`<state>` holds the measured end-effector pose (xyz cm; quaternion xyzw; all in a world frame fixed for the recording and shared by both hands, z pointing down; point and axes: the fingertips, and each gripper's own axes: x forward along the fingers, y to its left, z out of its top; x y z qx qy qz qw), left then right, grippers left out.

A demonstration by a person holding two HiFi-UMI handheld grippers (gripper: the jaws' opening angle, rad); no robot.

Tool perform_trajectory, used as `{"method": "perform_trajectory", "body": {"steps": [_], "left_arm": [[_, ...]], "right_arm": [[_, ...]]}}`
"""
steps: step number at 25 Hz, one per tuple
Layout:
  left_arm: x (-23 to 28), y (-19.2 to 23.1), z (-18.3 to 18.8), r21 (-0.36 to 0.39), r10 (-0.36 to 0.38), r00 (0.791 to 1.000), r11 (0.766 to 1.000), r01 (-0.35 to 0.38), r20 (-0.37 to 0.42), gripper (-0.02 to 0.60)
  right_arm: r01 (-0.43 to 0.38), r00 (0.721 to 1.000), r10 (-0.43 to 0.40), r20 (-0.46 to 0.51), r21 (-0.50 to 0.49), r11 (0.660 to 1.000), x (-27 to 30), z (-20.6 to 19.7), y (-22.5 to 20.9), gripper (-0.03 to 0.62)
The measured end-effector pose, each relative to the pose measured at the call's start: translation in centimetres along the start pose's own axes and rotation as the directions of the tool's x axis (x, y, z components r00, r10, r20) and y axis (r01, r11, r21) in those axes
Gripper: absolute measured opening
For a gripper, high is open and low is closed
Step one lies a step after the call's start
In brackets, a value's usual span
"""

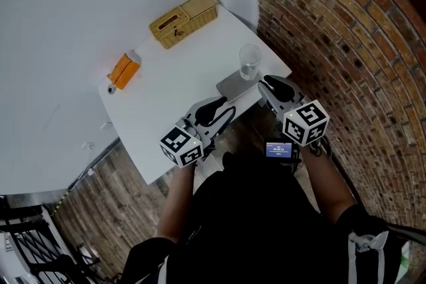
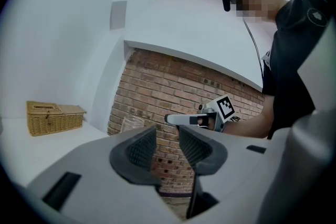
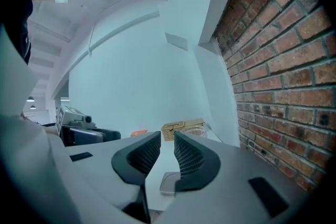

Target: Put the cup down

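The cup [image 1: 250, 62] stands upright on the white counter [image 1: 170, 93], near its brick-wall side, at the far edge of a grey mat [image 1: 233, 86]; neither tongs touch it. The right tongs [image 1: 271, 84] are closed to a slit and empty, beside the mat. The left tongs [image 1: 214, 110] stand slightly apart, empty, at the counter's near edge. A basket [image 1: 184, 20] and an orange box [image 1: 124, 70] sit farther back.

Both forearms reach forward. The left gripper [image 1: 223, 105] is held level over the table's [image 1: 166, 96] near edge, jaws slightly apart, empty. The right gripper [image 1: 269, 82], by the near right corner, has its jaws together, empty.
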<state>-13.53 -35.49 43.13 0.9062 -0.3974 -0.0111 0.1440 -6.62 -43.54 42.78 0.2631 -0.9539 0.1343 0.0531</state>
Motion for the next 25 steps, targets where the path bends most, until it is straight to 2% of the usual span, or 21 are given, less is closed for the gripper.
{"method": "perform_trajectory", "body": {"steps": [9, 25], "left_arm": [[-0.22, 0.45, 0.43, -0.014, 0.009, 1.000, 1.000, -0.009, 0.020, 0.135], [-0.03, 0.13, 0.06, -0.023, 0.006, 1.000, 1.000, -0.006, 0.018, 0.126]], "right_arm": [[0.004, 1.000, -0.004, -0.007, -0.038, 0.999, 0.19, 0.01, -0.08, 0.089], [0.019, 1.000, -0.019, -0.010, -0.050, 0.999, -0.16, -0.15, -0.30, 0.083]]}}
